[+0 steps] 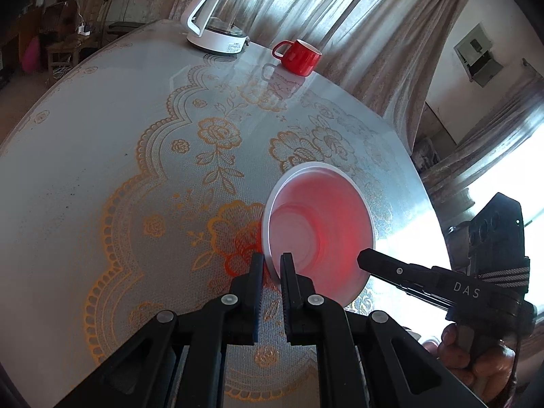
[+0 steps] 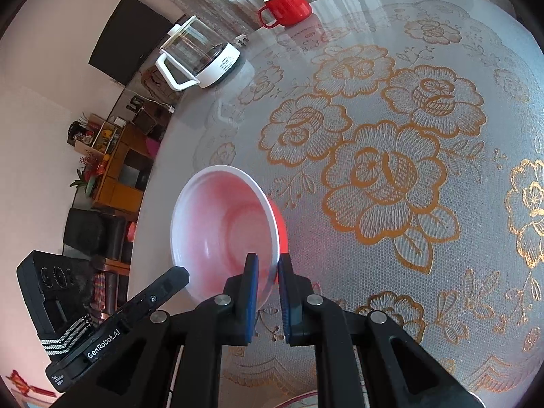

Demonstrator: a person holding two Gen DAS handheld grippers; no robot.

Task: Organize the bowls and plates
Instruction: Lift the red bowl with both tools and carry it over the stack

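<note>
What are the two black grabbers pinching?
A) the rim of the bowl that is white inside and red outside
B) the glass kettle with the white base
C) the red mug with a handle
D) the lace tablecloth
A: the left gripper and the right gripper each clamp the rim of the white-and-red bowl, on opposite sides.

The right tool (image 2: 268,272) pinches the near rim of a pink bowl (image 2: 224,231), apparently tilted above the desk (image 2: 391,170). The left tool (image 2: 170,280) reaches from lower left. A mug (image 2: 287,5) and kettle (image 2: 200,57) stand far back.
</note>
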